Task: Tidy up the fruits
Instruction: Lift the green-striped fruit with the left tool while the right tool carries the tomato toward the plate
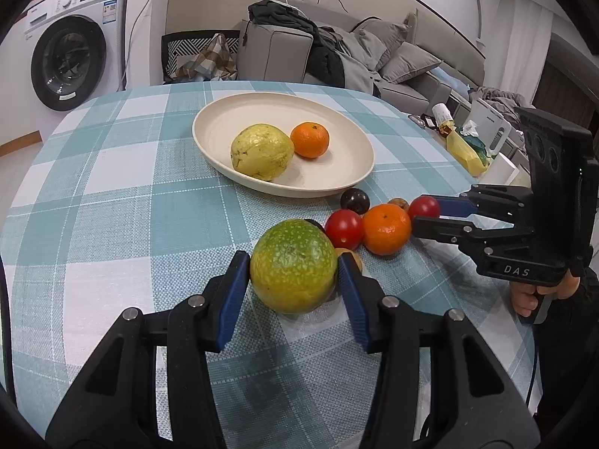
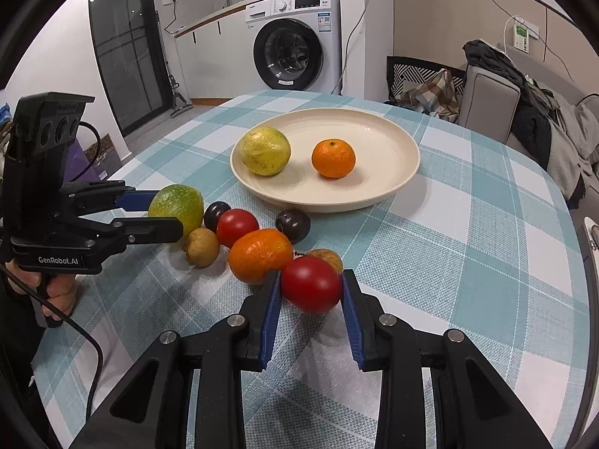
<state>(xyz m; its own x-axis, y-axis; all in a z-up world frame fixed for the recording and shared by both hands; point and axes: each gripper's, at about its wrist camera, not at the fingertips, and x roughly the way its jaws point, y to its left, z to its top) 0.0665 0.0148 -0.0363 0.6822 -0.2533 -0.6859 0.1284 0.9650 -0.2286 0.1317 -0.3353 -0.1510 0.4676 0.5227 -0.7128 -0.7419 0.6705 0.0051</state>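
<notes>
A cream plate [image 1: 337, 138] [image 2: 393, 142] holds a yellow fruit [image 1: 261, 151] [image 2: 265, 150] and a small orange [image 1: 310, 139] [image 2: 333, 158]. My left gripper [image 1: 294, 273] [image 2: 157, 211] is shut on a green-yellow fruit [image 1: 294, 270] [image 2: 178, 204] at table level. My right gripper [image 2: 310, 286] [image 1: 425, 211] is shut on a red tomato [image 2: 310, 284] [image 1: 423, 206]. Between them lie an orange [image 1: 386, 228] [image 2: 260, 256], another tomato [image 1: 343, 228] [image 2: 236, 226], two dark plums [image 2: 292, 224] [image 2: 216, 214] and small brown fruits [image 2: 202, 247].
The table has a blue and white checked cloth [image 1: 131, 205] [image 2: 486, 243]. A washing machine [image 2: 295, 50], a chair [image 2: 423, 82] and a grey sofa [image 1: 374, 45] stand beyond the far edge. Clutter [image 1: 464, 149] sits off the table's right side.
</notes>
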